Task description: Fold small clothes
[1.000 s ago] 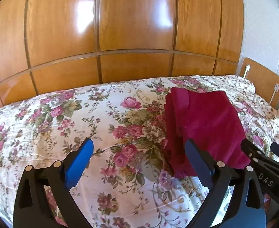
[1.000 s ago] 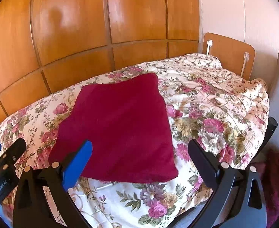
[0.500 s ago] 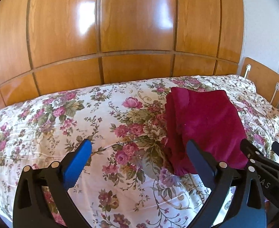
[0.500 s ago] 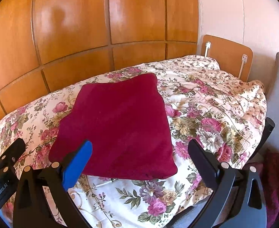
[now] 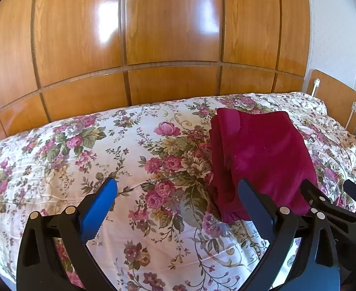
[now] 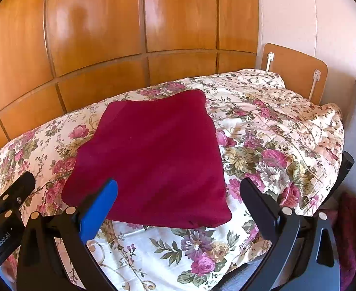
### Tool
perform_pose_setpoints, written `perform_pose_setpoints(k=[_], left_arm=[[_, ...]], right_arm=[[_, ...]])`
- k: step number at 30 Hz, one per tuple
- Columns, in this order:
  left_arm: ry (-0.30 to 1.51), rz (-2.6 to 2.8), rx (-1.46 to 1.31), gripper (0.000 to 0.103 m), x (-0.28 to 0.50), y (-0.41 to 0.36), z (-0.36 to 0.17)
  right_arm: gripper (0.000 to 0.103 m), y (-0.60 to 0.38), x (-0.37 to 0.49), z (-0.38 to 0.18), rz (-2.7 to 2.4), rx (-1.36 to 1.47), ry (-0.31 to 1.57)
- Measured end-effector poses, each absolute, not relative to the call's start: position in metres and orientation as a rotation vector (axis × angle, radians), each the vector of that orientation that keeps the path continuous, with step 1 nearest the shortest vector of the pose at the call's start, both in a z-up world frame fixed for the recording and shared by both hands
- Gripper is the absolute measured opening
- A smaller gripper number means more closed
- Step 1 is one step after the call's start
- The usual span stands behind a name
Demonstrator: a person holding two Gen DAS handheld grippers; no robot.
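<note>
Floral bedspread (image 6: 263, 131) under folded maroon garment (image 6: 153, 155); both grippers' jaws spread wide, empty, touching nothing.

Both wrist cameras look across the floral bed (image 5: 105, 160) toward the wooden panels (image 6: 93, 36); both see the red garment (image 6: 153, 160).

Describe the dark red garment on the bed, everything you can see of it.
The dark red garment looks like soft, fleecy fabric, folded into a flat, roughly square stack with layered edges along its left side. It lies on the floral bedspread, near the bed's front edge. Nothing else touches it; both open grippers hover short of it.
</note>
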State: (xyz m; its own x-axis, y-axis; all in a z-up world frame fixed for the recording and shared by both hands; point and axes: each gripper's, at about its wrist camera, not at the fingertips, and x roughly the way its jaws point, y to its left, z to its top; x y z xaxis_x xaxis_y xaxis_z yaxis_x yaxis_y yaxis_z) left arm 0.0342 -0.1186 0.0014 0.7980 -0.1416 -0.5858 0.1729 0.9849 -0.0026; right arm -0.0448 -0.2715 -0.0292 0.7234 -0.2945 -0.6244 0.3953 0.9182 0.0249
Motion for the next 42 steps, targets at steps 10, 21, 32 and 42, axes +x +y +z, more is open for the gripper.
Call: perform_pose_setpoints(k=[10,21,32,42], left_arm=[[0.638,-0.166,0.051,0.099,0.0365,-0.1188,-0.0004],[0.624,-0.173,0.049,0.099,0.0334,-0.1177,0.0033],[0.618,-0.177,0.042,0.099,0.03,-0.116,0.0075],[0.651,-0.17,0.018,0.099,0.0371,-0.1111,0.0011]], right_arm=[[0.1,-0.2693,-0.041,-0.0296,-0.373,0.157,0.664],[0.1,-0.2644,-0.0419,-0.025,-0.361,0.148,0.649],[0.1,-0.2618,-0.0422,-0.0224,-0.357,0.141,0.644],[0.101,-0.2695,-0.0373,-0.0212,-0.329,0.13,0.633]])
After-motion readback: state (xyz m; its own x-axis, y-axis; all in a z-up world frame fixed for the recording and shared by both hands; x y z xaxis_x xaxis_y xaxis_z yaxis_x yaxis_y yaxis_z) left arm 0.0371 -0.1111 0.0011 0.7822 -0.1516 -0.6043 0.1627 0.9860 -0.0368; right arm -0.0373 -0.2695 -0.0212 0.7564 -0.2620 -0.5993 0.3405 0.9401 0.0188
